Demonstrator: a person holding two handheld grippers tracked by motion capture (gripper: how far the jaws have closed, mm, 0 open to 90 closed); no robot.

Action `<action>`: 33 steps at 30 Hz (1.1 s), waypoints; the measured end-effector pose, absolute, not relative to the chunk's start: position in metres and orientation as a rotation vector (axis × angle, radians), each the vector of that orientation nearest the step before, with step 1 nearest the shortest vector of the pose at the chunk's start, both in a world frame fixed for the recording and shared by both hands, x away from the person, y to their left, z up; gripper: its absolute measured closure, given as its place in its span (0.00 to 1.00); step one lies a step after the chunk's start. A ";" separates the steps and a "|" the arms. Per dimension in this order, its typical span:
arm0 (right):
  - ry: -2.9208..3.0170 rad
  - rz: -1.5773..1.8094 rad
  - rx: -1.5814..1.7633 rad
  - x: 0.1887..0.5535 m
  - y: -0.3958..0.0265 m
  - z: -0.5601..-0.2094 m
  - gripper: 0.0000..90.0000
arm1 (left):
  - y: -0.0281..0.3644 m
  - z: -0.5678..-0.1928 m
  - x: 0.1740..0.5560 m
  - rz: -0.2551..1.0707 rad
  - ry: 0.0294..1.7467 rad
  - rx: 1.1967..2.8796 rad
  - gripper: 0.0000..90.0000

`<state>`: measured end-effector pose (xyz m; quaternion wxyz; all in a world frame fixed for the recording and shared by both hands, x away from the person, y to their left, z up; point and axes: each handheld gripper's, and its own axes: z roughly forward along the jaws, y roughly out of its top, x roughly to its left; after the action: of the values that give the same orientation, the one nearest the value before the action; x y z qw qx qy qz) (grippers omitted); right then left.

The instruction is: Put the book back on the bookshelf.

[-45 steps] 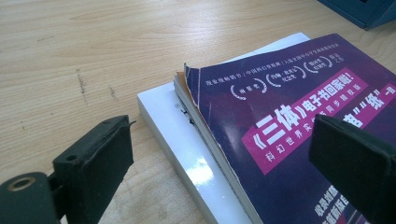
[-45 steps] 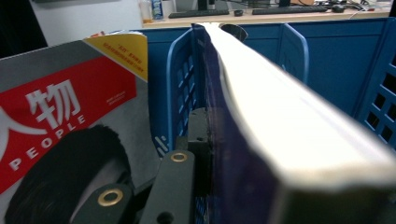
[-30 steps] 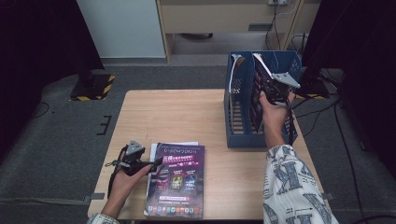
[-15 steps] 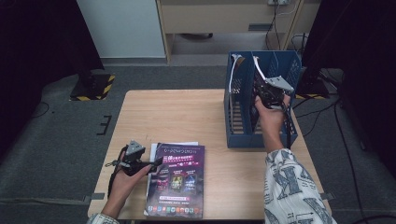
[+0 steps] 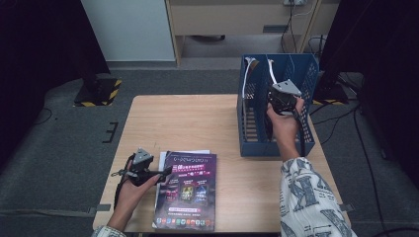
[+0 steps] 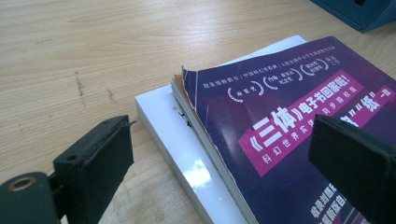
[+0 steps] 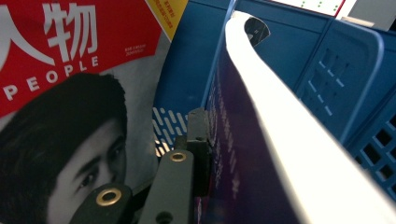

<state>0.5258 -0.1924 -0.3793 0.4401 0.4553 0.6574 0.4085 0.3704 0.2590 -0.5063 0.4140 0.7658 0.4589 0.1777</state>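
Left forearm in from bottom-left, hand wrapped round left tongs point(image 5: 165, 172) held low and roughly level, tips pointing right; jaws wide apart, nothing pinched betw. them, as seen in left gripper view point(image 6: 224, 154). Right arm, patterned sleeve, stretched fwd at right side, hand gripping right tongs point(image 5: 275, 98) pointing away and down; jaws point(image 7: 205, 140) nearly closed, clamped on thin dark cover.
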 end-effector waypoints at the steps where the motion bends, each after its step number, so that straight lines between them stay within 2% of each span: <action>1: 1.634 1.006 1.127 0.526 -0.192 -0.379 0.90 | 0.259 -0.506 0.370 0.446 1.153 1.924 0.07; 14: 1.640 1.026 1.145 0.526 -0.196 -0.381 0.90 | 0.259 -0.506 0.370 0.446 1.153 1.927 0.07; 22: 1.635 1.064 1.142 0.523 -0.193 -0.382 0.83 | 0.259 -0.506 0.370 0.447 1.154 1.928 0.07; 27: 1.621 1.091 1.152 0.522 -0.193 -0.380 0.72 | 0.259 -0.506 0.370 0.447 1.154 1.928 0.07; 33: 1.626 1.143 1.197 0.520 -0.195 -0.382 0.51 | 0.259 -0.506 0.370 0.448 1.152 1.930 0.07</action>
<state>0.5200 -0.1954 -0.3820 0.3994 0.4731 0.6424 0.4517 0.3700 0.2587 -0.5060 0.4122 0.7672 0.4581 0.1780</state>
